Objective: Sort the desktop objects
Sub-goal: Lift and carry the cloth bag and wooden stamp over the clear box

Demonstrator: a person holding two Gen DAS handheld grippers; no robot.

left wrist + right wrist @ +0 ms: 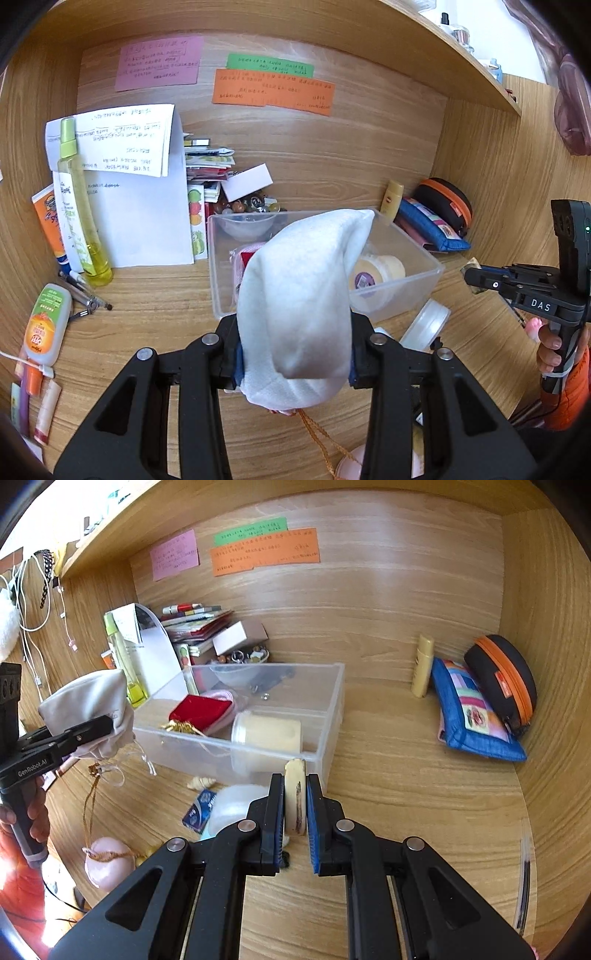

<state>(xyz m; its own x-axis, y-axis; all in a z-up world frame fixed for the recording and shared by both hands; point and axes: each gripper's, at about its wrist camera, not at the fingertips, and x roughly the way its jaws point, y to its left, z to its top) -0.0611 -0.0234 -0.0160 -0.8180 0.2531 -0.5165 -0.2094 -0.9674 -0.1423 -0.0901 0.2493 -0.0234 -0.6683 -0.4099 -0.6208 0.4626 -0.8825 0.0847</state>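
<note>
My left gripper point(293, 363) is shut on a white drawstring cloth pouch point(299, 291), held up in front of the clear plastic box point(424, 258). The same pouch point(90, 701) and the left gripper point(94, 725) show at the left of the right wrist view, with cords hanging below. My right gripper point(295, 805) is shut on a small flat cream-coloured piece point(294, 794), just before the box's point(332, 709) near corner. It also appears at the right edge point(471, 275) of the left wrist view. Inside the box lie a red velvet pouch point(201, 709), a cream jar point(267, 734) and a small clear bowl point(236, 674).
The desk is a wooden alcove with coloured notes point(273, 86) on its back wall. A yellow spray bottle point(83, 206), papers and tubes stand left; a blue pouch point(476, 716), an orange-trimmed black case point(506, 675) and a small yellow bottle point(423, 664) at right. A round lid point(424, 325), a pink egg-shaped object point(109, 862) and cotton lie near.
</note>
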